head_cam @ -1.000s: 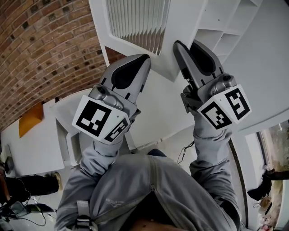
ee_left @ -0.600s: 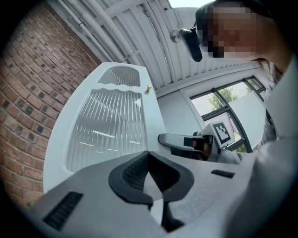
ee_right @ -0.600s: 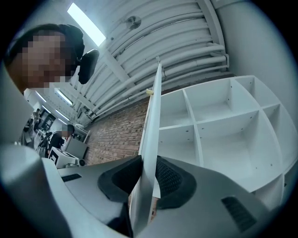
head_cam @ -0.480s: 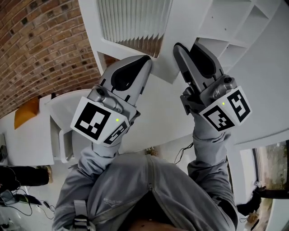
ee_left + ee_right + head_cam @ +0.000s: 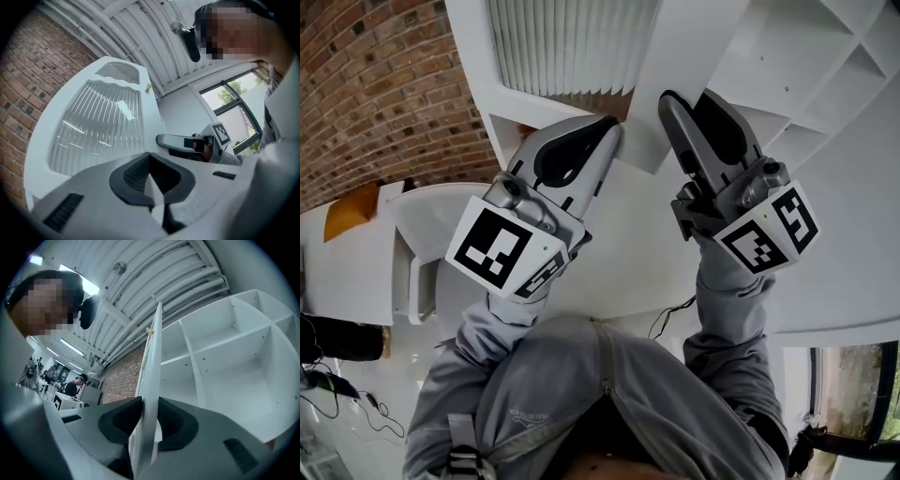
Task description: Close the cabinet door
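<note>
brick wall: red brick [image 5: 384, 84] fills the far left of the head view, running behind the open door.
left gripper: the left gripper [image 5: 607, 128] is raised, its jaws brought together with nothing between them, as its own view shows [image 5: 151, 174]; its tip sits at the white frame just under the ribbed pane, though whether it touches cannot be told.
left marker cube: black-and-white squares [image 5: 502, 248] face the head camera, above a grey sleeve [image 5: 502, 328].
cabinet door: the white cabinet door [image 5: 675, 37] stands open, swung out from the cabinet, and carries a ribbed pane [image 5: 572, 47]; in the left gripper view its face [image 5: 93, 126] spreads beyond the jaws, and in the right gripper view it shows edge-on [image 5: 152, 376].
right gripper: the right gripper [image 5: 667, 101] is clamped on the door's free edge, one jaw on either face of the panel [image 5: 150, 420].
right marker cube: the cube [image 5: 769, 230] sits just above the other grey sleeve [image 5: 727, 319].
cabinet: white open shelves [image 5: 825, 56] lie to the right of the door, bare compartments divided by thin panels [image 5: 225, 362].
</note>
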`<state>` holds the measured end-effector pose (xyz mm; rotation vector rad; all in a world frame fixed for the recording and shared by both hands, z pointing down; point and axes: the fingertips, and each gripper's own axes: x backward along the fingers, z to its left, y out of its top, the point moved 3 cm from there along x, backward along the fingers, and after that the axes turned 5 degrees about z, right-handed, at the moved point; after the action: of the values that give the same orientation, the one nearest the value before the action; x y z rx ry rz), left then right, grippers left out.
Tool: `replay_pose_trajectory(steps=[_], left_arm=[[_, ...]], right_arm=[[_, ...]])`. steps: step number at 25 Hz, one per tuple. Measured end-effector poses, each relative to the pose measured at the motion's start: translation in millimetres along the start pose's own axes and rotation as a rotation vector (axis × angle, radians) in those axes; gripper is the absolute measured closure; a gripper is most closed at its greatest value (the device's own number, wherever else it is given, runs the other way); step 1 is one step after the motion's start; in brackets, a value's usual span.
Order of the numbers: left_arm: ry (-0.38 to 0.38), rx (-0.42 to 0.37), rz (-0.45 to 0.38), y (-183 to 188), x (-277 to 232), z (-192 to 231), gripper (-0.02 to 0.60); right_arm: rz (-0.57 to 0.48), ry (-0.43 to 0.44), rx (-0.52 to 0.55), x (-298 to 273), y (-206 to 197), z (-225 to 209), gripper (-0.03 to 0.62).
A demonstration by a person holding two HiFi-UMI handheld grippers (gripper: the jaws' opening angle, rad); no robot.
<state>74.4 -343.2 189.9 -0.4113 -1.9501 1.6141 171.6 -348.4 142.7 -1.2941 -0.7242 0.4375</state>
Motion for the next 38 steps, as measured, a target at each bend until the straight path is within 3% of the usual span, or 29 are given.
replay_pose_trajectory(steps=[17,30,38], left_arm=[[0.058,0.004,0.045,-27,-54,31,0.575],[0.087,-0.004,0.061,-36,-72,43,0.577],[0.151,-0.005,0.056,-41,-75,45,0.575]], right_arm=[[-0.008,0.128,-0.067,-29,-13,-57,0.47],[-0.014,0.173,-0.087,-40,-22,-77,0.462],[-0.005,0.212,-0.101,-43,-27,-83,0.461]])
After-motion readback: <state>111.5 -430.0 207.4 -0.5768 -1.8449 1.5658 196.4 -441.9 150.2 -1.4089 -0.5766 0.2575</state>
